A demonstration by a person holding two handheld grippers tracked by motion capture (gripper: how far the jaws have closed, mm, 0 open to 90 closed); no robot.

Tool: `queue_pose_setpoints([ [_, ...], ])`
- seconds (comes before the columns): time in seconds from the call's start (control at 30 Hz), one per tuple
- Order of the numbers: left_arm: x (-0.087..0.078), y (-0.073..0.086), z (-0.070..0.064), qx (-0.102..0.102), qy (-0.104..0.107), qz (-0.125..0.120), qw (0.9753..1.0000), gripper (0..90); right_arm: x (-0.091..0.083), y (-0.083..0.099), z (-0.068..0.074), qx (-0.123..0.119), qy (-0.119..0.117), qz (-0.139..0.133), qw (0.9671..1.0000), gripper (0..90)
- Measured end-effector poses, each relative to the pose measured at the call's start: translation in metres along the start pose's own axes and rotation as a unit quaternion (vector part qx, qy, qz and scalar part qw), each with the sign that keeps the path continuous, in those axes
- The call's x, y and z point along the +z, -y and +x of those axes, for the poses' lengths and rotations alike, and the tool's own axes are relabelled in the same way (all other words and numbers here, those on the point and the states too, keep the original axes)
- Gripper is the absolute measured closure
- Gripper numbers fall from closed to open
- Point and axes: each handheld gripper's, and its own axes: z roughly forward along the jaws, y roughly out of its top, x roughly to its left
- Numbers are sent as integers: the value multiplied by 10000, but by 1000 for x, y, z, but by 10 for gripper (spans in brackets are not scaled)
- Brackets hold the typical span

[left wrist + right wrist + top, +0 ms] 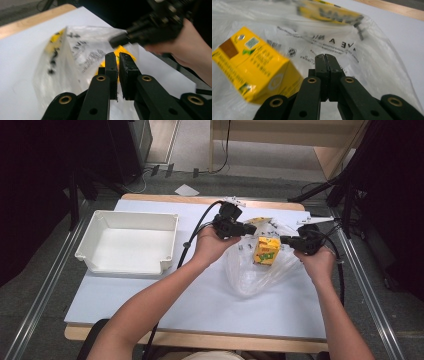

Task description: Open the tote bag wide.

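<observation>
A wooden table [150, 198] topped with a pale blue-white sheet carries a white plastic bin [127, 241] at its left and a clear plastic bag [252, 272] at right, well apart, the bag lying crumpled directly on the sheet.

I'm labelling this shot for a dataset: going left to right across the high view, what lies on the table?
White tray → left gripper → yellow carton in the clear plastic bag → right gripper.

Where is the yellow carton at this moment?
In the high view the yellow carton sits inside the clear plastic bag, right of the table's middle, between the left gripper and the right gripper.
</observation>
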Motion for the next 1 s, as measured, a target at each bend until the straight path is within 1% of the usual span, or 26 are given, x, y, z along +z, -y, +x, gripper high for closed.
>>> queue_pose_setpoints([
  [0.03,5,-3,2,62,-101,25,9999,864,-2,3,1,-15,2,-23,10000,900],
  [0.1,13,-7,7,120,-213,79,9997,870,-5,9,2,-13,-27,-13,10000,900],
  [0.13,19,-8,10,100,-299,136,9994,875,-5,12,3,-29,-24,7,10000,900],
  [0.17,24,-9,14,69,-325,188,9993,879,-5,14,4,-17,-39,12,10000,900],
  [0.23,35,-7,21,25,-312,260,9992,883,-5,20,5,-2,-34,45,10000,900],
  [0.33,51,1,30,-35,-380,388,9985,885,-3,28,4,14,-62,14,10000,900],
  [0.43,64,11,38,-115,-455,441,9979,885,2,36,5,18,-64,93,9999,900],
  [0.47,68,15,41,-110,-471,487,9976,886,3,38,5,7,-64,120,9999,900],
  [0.57,78,25,49,-155,-506,501,9973,885,6,45,6,-9,-22,136,9999,900],
  [0.6,82,29,51,-166,-566,515,9969,886,7,46,6,-18,-10,160,9999,900],
  [0.63,86,33,55,-203,-573,538,9967,885,8,48,7,-1,-11,172,9999,900],
  [0.73,93,43,61,-221,-604,526,9965,885,11,53,10,-100,15,194,9998,900],
  [0.77,96,46,63,-227,-625,529,9964,885,13,58,11,-133,5,173,9998,900],
  [0.8,98,47,64,-211,-646,543,9962,885,13,58,11,-133,5,173,9998,900],
  [0.83,101,52,67,-257,-734,538,9955,885,14,59,11,-118,-2,171,9998,900],
  [0.9,103,58,69,-322,-783,494,9952,886,15,67,11,-116,16,187,9998,900],
  [1.0,107,65,73,-278,-914,554,9939,886,14,72,10,-101,43,212,9997,900],
])
